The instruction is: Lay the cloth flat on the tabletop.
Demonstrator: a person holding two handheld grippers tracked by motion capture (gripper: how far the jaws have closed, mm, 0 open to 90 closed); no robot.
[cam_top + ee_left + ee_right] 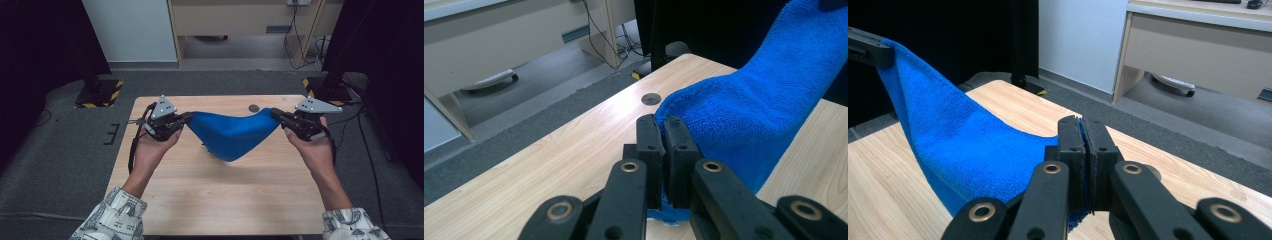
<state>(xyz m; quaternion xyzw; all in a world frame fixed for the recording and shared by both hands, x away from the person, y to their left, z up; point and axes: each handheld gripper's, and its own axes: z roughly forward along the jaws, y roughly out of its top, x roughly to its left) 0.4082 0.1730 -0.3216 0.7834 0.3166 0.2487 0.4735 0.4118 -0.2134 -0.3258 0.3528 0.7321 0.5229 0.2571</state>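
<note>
A person stands at the near edge of a wooden table (165,200) with a gripper in each hand, and a blue cloth (231,132) is stretched between the two.

The left gripper (186,119) has its jaws pressed together on one corner of the cloth. In the left gripper view the two black jaws meet with a thin fold of blue cloth (764,100) caught between them, and a scrap of it pokes out below the pads. The left hand (152,145) grips the tool from beneath, cable trailing down beside the wrist.

The right gripper (276,116) is likewise clamped on the opposite corner. The right gripper view shows its jaws closed tight with the cloth's (958,145) edge pinched in the seam between them, and the far corner held by the other gripper (868,47) at upper left. The right hand (312,147) supports the tool from below.

The cloth is held above the table over its far half. It sags in the middle: the top edge dips between the two grippers and the body hangs down to a rounded point, which sits low towards the tabletop; whether it touches the wood cannot be told. The cloth appears doubled, with a fold line visible on its left side.

A small dark round disc (254,107) is set in the table near the far edge, just behind the cloth. Patterned sleeves (112,215) show at the bottom of the high view.
</note>
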